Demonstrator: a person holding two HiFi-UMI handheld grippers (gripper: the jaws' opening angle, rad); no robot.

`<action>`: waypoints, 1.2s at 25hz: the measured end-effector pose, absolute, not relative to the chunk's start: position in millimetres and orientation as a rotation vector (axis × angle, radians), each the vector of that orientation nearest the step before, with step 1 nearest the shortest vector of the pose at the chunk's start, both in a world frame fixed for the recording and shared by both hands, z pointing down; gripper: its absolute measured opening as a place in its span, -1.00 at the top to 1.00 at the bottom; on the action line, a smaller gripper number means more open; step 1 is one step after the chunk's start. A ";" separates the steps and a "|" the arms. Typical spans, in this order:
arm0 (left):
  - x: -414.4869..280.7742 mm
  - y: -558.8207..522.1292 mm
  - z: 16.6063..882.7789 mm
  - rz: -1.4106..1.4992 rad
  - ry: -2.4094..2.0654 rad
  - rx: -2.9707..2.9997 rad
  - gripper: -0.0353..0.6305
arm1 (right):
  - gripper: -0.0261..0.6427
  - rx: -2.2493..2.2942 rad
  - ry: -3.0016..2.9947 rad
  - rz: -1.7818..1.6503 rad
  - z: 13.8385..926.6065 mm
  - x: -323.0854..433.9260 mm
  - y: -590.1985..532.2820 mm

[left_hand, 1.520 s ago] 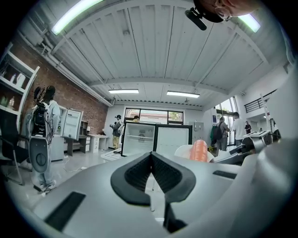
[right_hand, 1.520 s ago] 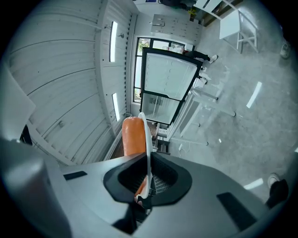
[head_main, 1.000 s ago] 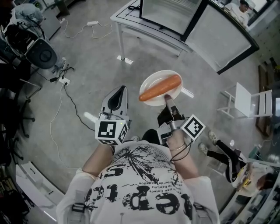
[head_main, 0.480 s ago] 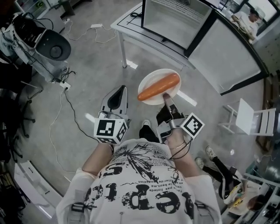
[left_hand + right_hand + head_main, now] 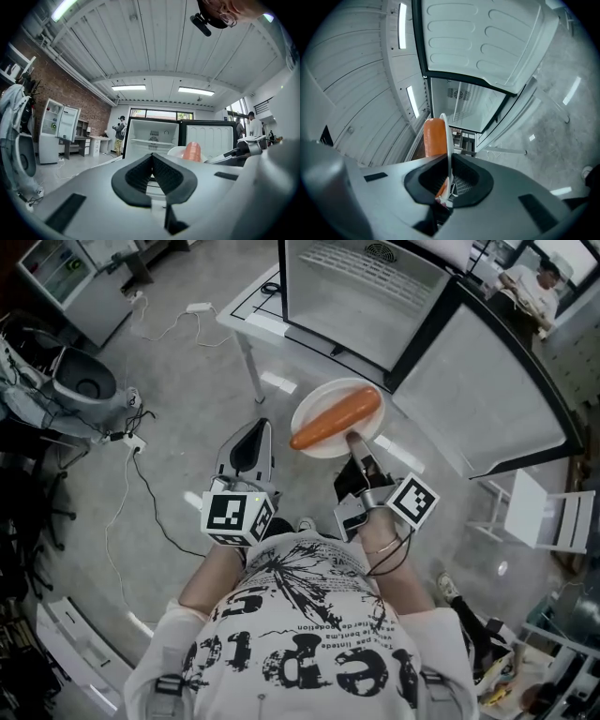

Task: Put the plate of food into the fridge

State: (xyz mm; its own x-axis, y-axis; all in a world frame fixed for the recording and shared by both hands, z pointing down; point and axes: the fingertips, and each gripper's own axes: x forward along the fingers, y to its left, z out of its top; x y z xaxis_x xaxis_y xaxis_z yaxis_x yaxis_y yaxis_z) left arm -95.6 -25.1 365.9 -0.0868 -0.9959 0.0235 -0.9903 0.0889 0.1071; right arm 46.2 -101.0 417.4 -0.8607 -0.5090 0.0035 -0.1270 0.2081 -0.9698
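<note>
A white plate (image 5: 323, 442) carries a long orange sausage-like food (image 5: 335, 418). My right gripper (image 5: 354, 444) is shut on the plate's near rim and holds it level in the air in front of the person. In the right gripper view the plate (image 5: 449, 140) shows edge-on between the jaws with the food (image 5: 433, 136) to its left. The small fridge (image 5: 370, 292) stands on a white table with its door (image 5: 483, 381) swung open to the right; its inside is bare. My left gripper (image 5: 249, 448) hangs beside the plate, shut and empty; in its view the fridge (image 5: 150, 143) lies straight ahead.
The white table (image 5: 246, 317) holds the fridge. Cables (image 5: 141, 456) run across the concrete floor at the left near a grey bin (image 5: 84, 385). A white chair (image 5: 539, 512) stands at the right. A person (image 5: 119, 133) stands far off by a second fridge (image 5: 58, 129).
The person has walked closer to the fridge. The table and open fridge now sit nearer and lower in the head view, and the plate stays held in my right gripper.
</note>
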 end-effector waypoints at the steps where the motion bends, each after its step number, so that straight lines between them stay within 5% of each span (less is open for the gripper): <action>1: -96.9 -33.4 365.9 -0.093 -2.247 2.060 0.87 | 0.87 -0.598 2.167 -1.698 417.3 44.9 -109.0; 30: -256.0 -312.1 361.6 -0.025 -1.678 2.536 0.87 | 0.86 -1.028 1.804 -1.456 412.5 -91.7 -312.0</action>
State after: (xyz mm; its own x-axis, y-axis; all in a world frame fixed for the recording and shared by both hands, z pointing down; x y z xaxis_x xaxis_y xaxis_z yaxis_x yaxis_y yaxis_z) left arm -256.0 -312.1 361.6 0.3926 -0.9188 0.0418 -0.9171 -0.3877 0.0931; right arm -91.7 -312.0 412.5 -0.5226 -0.8524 0.0190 -0.1983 0.0998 -0.9750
